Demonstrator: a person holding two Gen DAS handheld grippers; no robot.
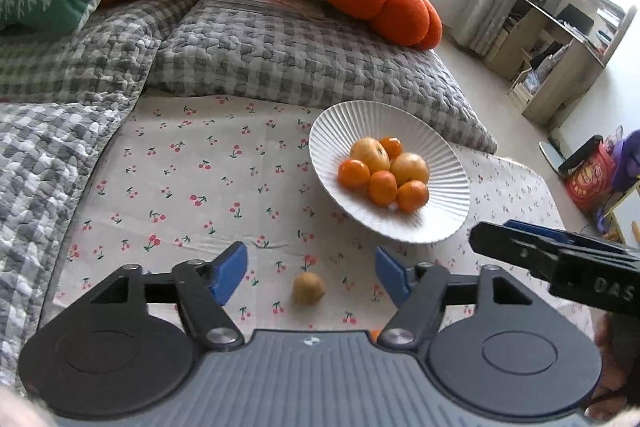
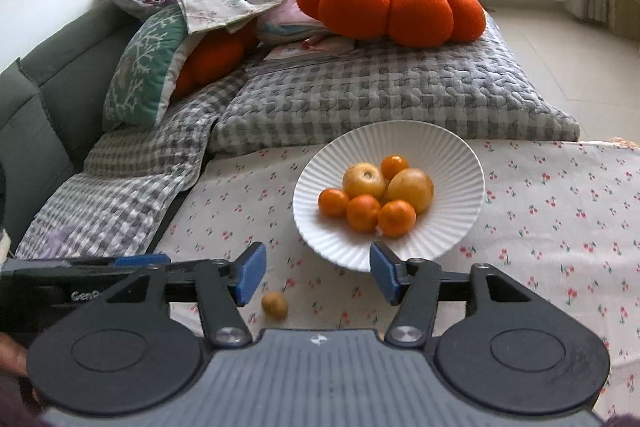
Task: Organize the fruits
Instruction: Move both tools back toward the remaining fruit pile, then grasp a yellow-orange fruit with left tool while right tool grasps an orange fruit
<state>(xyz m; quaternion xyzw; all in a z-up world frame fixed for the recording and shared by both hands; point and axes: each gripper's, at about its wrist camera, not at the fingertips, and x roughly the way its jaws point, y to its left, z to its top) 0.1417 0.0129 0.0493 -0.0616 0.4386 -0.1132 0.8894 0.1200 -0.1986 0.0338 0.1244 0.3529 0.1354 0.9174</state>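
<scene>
Both claws stand open and empty: the left claw (image 1: 311, 273) hangs over a small brown fruit (image 1: 308, 288) lying loose on the cherry-print cloth (image 1: 192, 179) near its front edge, and the right claw (image 2: 318, 273) hovers just beside it. The white ribbed plate (image 1: 440, 227), further in toward the grey checked quilt (image 1: 280, 51), already holds oranges (image 1: 383, 187) and two yellow apples (image 1: 409, 167). The gathering step looks nearly done; next, one claw likely must drop around the stray fruit, close gently and carry it to the plate.

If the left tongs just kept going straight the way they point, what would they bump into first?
Probably the small brownish fruit lying loose on the cherry-print cloth. It sits right between the open left tongs, nearer than the white plate. Depth is hard to judge.
</scene>
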